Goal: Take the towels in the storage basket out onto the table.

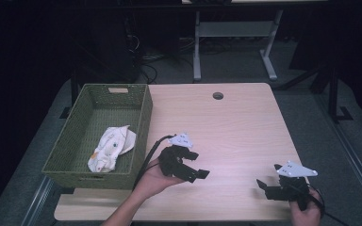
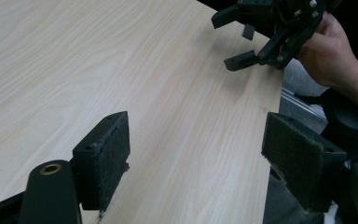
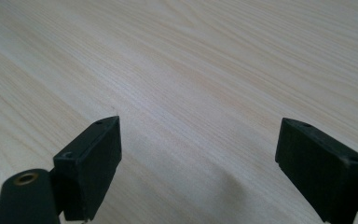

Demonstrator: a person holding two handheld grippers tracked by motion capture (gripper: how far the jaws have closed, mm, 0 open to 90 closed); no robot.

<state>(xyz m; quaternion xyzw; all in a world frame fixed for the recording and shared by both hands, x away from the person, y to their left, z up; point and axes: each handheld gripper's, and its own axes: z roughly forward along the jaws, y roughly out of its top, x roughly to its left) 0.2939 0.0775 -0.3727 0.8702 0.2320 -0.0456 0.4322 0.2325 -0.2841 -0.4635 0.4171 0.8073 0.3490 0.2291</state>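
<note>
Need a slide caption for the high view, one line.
Both open grippers, left and right, rest over the wooden table; white cloth in green basket.

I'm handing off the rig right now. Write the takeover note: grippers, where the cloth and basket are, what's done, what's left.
Left gripper: open, empty, above the table near its middle.
Right gripper: open, empty, near the table's front right edge.
White cloth: lying crumpled inside the green woven basket at the table's left side.
Done: the cloth appears to be put away.
Left: probably nothing to pick up; confirm before moving.
</note>
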